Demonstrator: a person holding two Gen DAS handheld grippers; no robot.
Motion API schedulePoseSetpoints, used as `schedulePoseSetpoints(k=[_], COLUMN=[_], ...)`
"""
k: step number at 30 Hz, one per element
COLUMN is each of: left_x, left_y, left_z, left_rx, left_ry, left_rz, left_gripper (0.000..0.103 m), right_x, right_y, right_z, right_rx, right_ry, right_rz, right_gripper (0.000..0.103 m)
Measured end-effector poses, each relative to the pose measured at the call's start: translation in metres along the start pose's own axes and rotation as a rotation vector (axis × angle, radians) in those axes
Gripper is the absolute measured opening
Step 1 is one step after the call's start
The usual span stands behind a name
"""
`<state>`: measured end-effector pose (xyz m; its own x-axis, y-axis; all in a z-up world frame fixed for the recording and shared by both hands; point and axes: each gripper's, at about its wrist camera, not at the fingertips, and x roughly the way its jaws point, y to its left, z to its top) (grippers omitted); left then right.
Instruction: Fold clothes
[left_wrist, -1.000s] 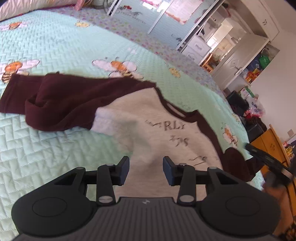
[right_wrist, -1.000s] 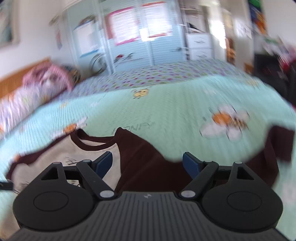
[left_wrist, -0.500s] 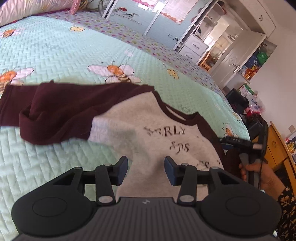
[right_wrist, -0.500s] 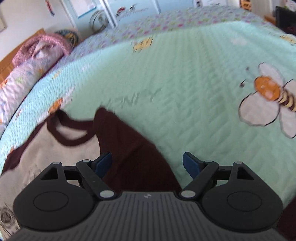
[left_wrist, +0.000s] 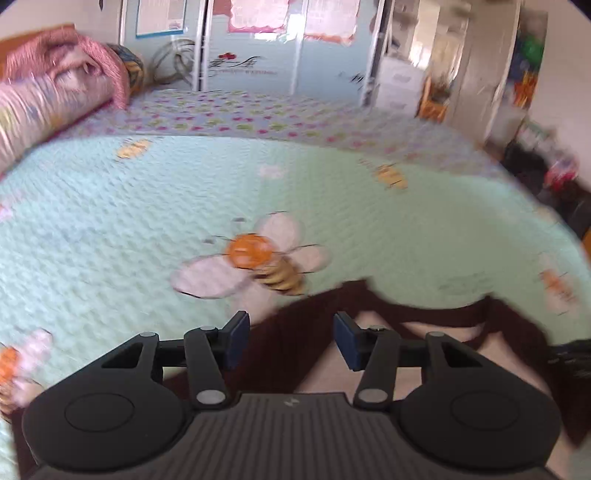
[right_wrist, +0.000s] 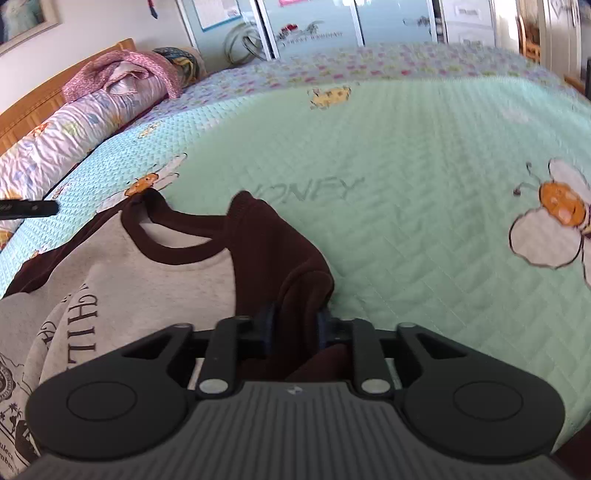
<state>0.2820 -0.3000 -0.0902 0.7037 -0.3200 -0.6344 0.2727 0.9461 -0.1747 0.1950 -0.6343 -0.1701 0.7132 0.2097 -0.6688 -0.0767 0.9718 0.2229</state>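
A grey sweatshirt (right_wrist: 129, 288) with maroon sleeves, a maroon collar (right_wrist: 177, 253) and dark print lies flat on the mint bee-pattern quilt (right_wrist: 424, 206). My right gripper (right_wrist: 293, 325) is closing, and its pads pinch a bunched fold of the maroon shoulder (right_wrist: 291, 258) just right of the collar. In the blurred left wrist view, my left gripper (left_wrist: 291, 339) hovers over the other maroon shoulder (left_wrist: 295, 354) beside the collar (left_wrist: 443, 308). Its jaws are opening, and the cloth lies below them untouched.
A rolled pink and lilac duvet (right_wrist: 74, 122) lies along the wooden headboard (right_wrist: 33, 107) at the left. Pale blue wardrobe doors (left_wrist: 251, 48) stand behind the bed, with cluttered shelves (left_wrist: 524, 74) at the right. A black bar (right_wrist: 29, 208) juts in from the left edge.
My right gripper dropped to the shirt and closed on the maroon shoulder. My left gripper swung from above the grey printed front to the shoulder by the collar, its jaws a little wider.
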Motion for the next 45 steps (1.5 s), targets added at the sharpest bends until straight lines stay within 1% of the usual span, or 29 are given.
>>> schedulePoseSetpoints(k=[1, 3, 7, 8, 9, 11, 12, 14, 17, 19, 20, 21, 23, 26, 28, 29, 30, 34, 35, 38, 39, 40, 42, 44, 45], left_x=[-0.007, -0.021, -0.039, -0.041, -0.042, -0.042, -0.041, -0.039, -0.031, -0.011, -0.002, 0.010, 0.036, 0.063, 0.074, 0.079, 0.083, 0.103, 0.108, 0.122, 0.125, 0.123, 0.118, 0.113, 0.110], left_y=[-0.005, -0.015, -0.031, -0.033, -0.034, -0.037, -0.037, -0.033, -0.015, -0.004, 0.002, 0.008, 0.019, 0.033, 0.036, 0.034, 0.032, 0.019, 0.018, 0.016, 0.014, 0.011, 0.007, 0.008, 0.008], left_z=[-0.008, -0.025, -0.055, -0.061, -0.066, -0.074, -0.076, -0.074, -0.057, -0.039, -0.029, -0.020, -0.004, 0.013, 0.019, 0.020, 0.021, 0.019, 0.017, 0.011, 0.009, 0.007, 0.004, 0.002, 0.000], left_rx=[-0.016, -0.041, -0.070, -0.068, -0.060, -0.033, -0.020, -0.002, -0.001, 0.010, 0.015, 0.019, 0.012, -0.038, -0.040, -0.019, 0.010, 0.155, 0.177, 0.218, 0.244, 0.280, 0.327, 0.335, 0.342], left_ry=[-0.009, -0.023, -0.012, -0.005, 0.002, 0.011, 0.014, 0.011, -0.025, -0.030, -0.032, -0.021, 0.024, 0.044, 0.050, 0.064, 0.078, 0.132, 0.151, 0.235, 0.247, 0.241, 0.238, 0.233, 0.228], left_rz=[-0.027, -0.072, -0.112, -0.120, -0.125, -0.101, -0.089, -0.071, -0.026, -0.020, -0.018, -0.028, -0.083, -0.096, -0.114, -0.128, -0.124, -0.070, -0.062, -0.078, -0.078, -0.071, -0.062, -0.058, -0.053], left_gripper=[0.054, 0.054, 0.056, 0.056, 0.056, 0.056, 0.056, 0.056, 0.057, 0.061, 0.061, 0.061, 0.061, 0.061, 0.061, 0.061, 0.061, 0.061, 0.061, 0.060, 0.060, 0.059, 0.054, 0.044, 0.042], right_x=[-0.003, -0.010, -0.018, -0.016, -0.010, 0.014, 0.027, 0.041, 0.037, 0.033, 0.032, 0.032, 0.034, 0.033, 0.032, 0.032, 0.031, 0.028, 0.028, 0.027, 0.027, 0.027, 0.027, 0.027, 0.027], right_y=[0.004, 0.016, 0.057, 0.065, 0.068, 0.057, 0.049, 0.032, 0.005, -0.017, -0.028, -0.035, -0.044, -0.046, -0.044, -0.044, -0.045, -0.049, -0.049, -0.050, -0.050, -0.050, -0.050, -0.046, -0.043], right_z=[0.002, 0.009, 0.020, 0.023, 0.026, 0.030, 0.030, 0.027, 0.025, 0.024, 0.023, 0.020, 0.013, 0.003, -0.002, -0.004, -0.004, -0.006, -0.007, -0.008, -0.009, -0.010, -0.010, -0.009, -0.008], right_rx=[-0.016, -0.086, -0.377, -0.434, -0.455, -0.404, -0.356, -0.220, -0.013, 0.115, 0.172, 0.219, 0.289, 0.330, 0.327, 0.331, 0.338, 0.354, 0.354, 0.355, 0.356, 0.357, 0.354, 0.342, 0.324], right_ry=[-0.015, -0.053, -0.121, -0.126, -0.113, -0.031, 0.014, 0.063, 0.030, 0.016, 0.010, 0.002, -0.019, -0.059, -0.084, -0.091, -0.095, -0.101, -0.103, -0.107, -0.109, -0.111, -0.113, -0.111, -0.105], right_rz=[-0.013, -0.086, -0.317, -0.358, -0.379, -0.393, -0.389, -0.336, -0.254, -0.178, -0.139, -0.105, -0.050, -0.002, 0.013, 0.019, 0.025, 0.044, 0.046, 0.049, 0.049, 0.049, 0.044, 0.030, 0.014], right_gripper=[0.010, 0.009, 0.009, 0.009, 0.009, 0.009, 0.010, 0.010, 0.013, 0.021, 0.022, 0.022, 0.023, 0.023, 0.023, 0.023, 0.023, 0.023, 0.023, 0.023, 0.023, 0.023, 0.023, 0.023, 0.023])
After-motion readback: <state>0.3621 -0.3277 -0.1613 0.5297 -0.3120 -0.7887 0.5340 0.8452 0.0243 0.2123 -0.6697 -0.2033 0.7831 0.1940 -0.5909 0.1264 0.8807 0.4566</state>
